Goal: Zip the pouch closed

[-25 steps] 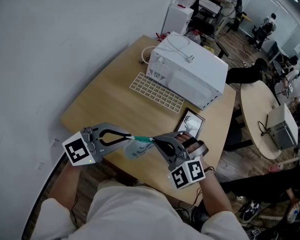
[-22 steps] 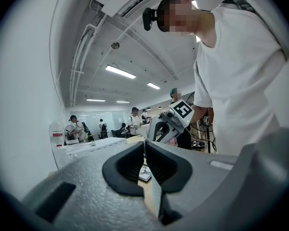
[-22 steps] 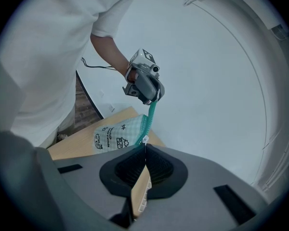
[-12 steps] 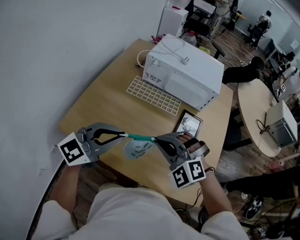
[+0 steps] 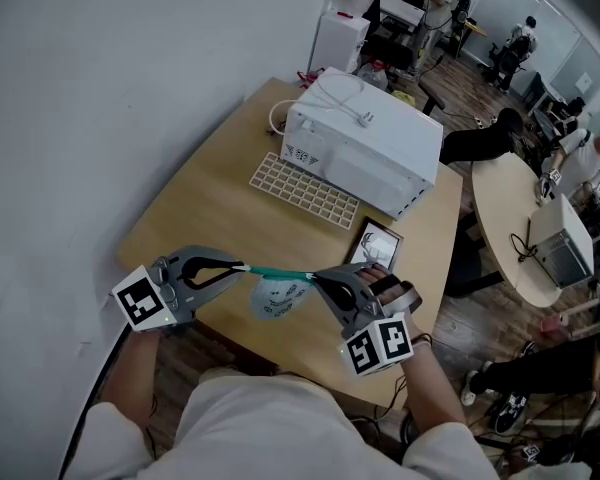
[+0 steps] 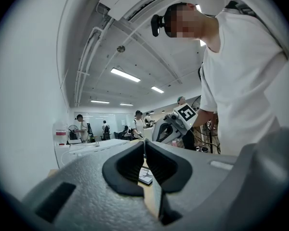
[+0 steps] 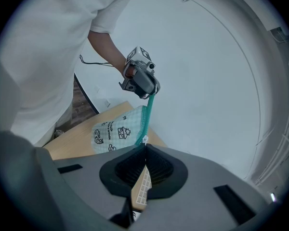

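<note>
We've got the left gripper [image 5: 245, 267] and right gripper [image 5: 315, 278] both clamped on the pouch [image 5: 275, 298] at the table [image 5: 210, 208] edge. A keyboard [image 5: 305, 190] and a white box [image 5: 380, 158] sit beyond. In the right gripper view, the pouch's bottom is hidden behind our own jaws.

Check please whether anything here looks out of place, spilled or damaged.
Nothing is spilled or damaged. The pouch hangs by its green zipper edge, stretched between the shut left gripper and right gripper. One small oddity: a cable with its plug lies loose on top of the white box on the desk.

Left claw [image 5: 244, 267] and right claw [image 5: 316, 279] both closed.
</note>
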A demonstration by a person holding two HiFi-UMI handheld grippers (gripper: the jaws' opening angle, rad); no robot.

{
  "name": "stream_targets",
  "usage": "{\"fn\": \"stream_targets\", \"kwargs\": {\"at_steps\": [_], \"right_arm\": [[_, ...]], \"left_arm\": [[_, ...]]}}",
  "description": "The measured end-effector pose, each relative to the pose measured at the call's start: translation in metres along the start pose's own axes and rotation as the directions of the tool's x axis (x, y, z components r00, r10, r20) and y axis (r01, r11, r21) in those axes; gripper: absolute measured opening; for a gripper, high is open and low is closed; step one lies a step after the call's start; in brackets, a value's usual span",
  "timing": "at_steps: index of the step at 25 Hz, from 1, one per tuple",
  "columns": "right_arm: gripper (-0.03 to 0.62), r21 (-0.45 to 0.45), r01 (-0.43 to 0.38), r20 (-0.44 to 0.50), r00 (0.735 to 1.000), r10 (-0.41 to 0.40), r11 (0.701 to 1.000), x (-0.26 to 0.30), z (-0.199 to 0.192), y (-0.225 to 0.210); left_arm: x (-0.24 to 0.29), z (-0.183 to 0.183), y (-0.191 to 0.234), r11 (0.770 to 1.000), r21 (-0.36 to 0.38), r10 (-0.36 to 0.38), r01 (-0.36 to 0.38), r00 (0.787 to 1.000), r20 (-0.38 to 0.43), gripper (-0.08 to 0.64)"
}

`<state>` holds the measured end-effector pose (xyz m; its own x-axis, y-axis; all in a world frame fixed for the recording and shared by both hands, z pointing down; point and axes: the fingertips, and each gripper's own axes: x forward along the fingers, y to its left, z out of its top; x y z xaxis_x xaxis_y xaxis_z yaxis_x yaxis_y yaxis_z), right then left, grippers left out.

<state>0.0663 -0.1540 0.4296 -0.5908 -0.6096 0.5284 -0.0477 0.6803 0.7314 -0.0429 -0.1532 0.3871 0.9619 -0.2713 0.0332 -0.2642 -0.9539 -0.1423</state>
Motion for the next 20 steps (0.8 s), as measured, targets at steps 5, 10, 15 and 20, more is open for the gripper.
{"fn": "stream_targets", "kwargs": {"at_steps": [5, 10, 15, 20], "right_arm": [[0.003, 0.005, 0.004, -0.014, 1.000, -0.004, 1.000, -0.003, -0.001, 0.002], [0.003, 0.007, 0.010, -0.018, 1.000, -0.010, 1.000, -0.007, 0.000, 0.005], [0.003, -0.004, 0.010, -0.032, 0.999, -0.010, 1.000, -0.009, 0.001, 0.009], [0.003, 0.009, 0.019, -0.051, 0.999, -0.018, 1.000, -0.016, -0.007, 0.012]], "left_arm": [[-0.006, -0.003, 0.002, 1.000, -0.001, 0.005, -0.005, 1.000, -0.012, 0.023], [-0.007, -0.004, -0.004, 1.000, -0.007, 0.003, -0.003, 1.000, -0.004, 0.023], [-0.009, -0.007, -0.006, 1.000, -0.020, 0.008, -0.008, 1.000, 0.009, 0.023], [-0.023, -0.003, 0.001, 0.998, -0.044, 0.052, -0.049, 0.996, 0.067, 0.023]]}}
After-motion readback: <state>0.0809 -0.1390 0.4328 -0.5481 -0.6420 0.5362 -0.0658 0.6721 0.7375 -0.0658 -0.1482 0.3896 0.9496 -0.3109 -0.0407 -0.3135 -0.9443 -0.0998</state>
